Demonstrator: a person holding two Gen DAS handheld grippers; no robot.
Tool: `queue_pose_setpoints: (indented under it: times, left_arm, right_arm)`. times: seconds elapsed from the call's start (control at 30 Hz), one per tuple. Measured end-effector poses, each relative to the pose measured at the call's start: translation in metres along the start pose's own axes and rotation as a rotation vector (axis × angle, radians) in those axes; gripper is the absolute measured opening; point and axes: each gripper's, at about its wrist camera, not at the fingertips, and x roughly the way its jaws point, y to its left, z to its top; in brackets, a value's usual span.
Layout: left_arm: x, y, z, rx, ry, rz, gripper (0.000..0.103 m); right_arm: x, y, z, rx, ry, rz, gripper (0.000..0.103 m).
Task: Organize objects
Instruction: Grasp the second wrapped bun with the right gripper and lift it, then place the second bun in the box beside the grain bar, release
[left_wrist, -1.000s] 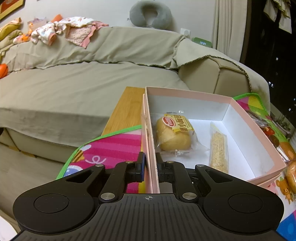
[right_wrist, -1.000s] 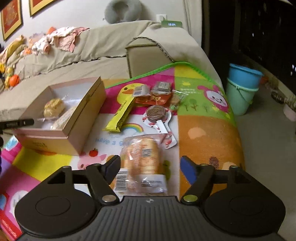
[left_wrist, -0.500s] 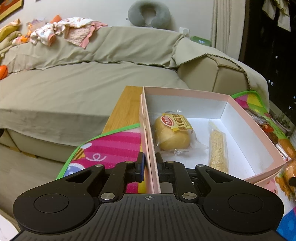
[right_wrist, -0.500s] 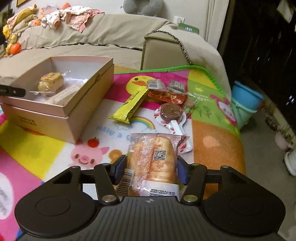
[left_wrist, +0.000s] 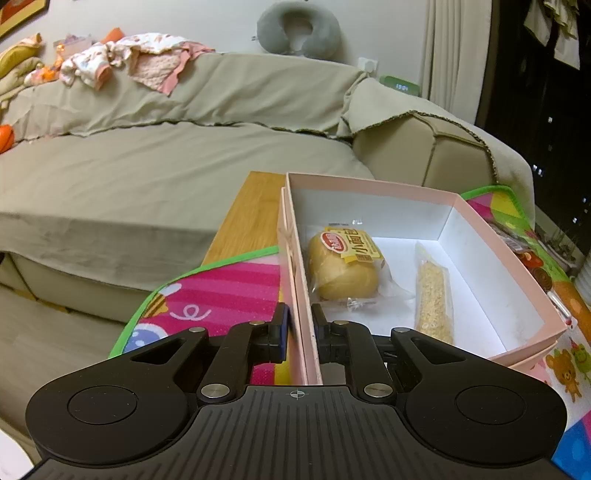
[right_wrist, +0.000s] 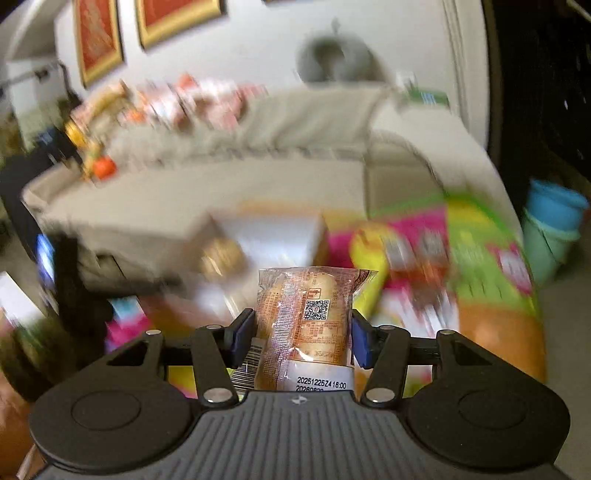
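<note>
Snack packet (right_wrist: 308, 325), an orange-brown wrapped pastry with a QR code and a date stamp, sits at the lower centre of our right wrist view, upright and clamped between the two blue-padded fingers of our right gripper (right_wrist: 300, 334). Beyond it the frame is smeared with motion blur; we can make out a pale box shape at centre and a colourful mat (right_wrist: 480, 266) to the right, with stacked blue buckets (right_wrist: 554, 221) at the far right edge.

In the left wrist view our left gripper (left_wrist: 298, 328) is closed on the near wall of the pink box (left_wrist: 509, 266), one finger outside and one inside. Inside the box, at mid frame, lie a wrapped yellow bun (left_wrist: 345, 266) and, just to its right, a slim packet of pale grain bar (left_wrist: 432, 299). The box rests on the mat (left_wrist: 221, 295) over a wooden tabletop (left_wrist: 251, 214); a beige sofa (left_wrist: 166, 166) fills the upper left.
</note>
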Motion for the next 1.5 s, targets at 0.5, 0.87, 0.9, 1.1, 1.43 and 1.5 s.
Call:
queue_pose_setpoints:
  times: [0.5,0.87,0.9,1.1,1.43,1.5]
  left_arm:
    - [0.002,0.002,-0.001,-0.005,-0.005,-0.012,0.015]
    - [0.002,0.002,-0.002,-0.006,-0.006,-0.012,0.015]
    - [0.002,0.002,-0.002,-0.005,-0.006,-0.012,0.016]
    - [0.002,0.002,-0.002,-0.003,-0.006,-0.011,0.015]
    - [0.003,0.000,-0.002,0.003,-0.005,-0.001,0.015]
    - [0.002,-0.001,-0.003,0.005,-0.005,0.000,0.015]
  right_arm:
    - [0.076,0.055,0.070,0.031,-0.101,0.113,0.053]
    - [0.101,0.050,0.059,0.080,-0.075,0.104,0.054]
    - [0.103,0.049,0.058,0.084,-0.074,0.104,0.062]
    - [0.099,0.037,0.049,0.086,-0.091,0.086,0.078]
    - [0.062,-0.040,0.009,0.146,-0.084,-0.150,0.081]
    - [0.059,-0.054,-0.006,0.138,-0.052,-0.215,0.081]
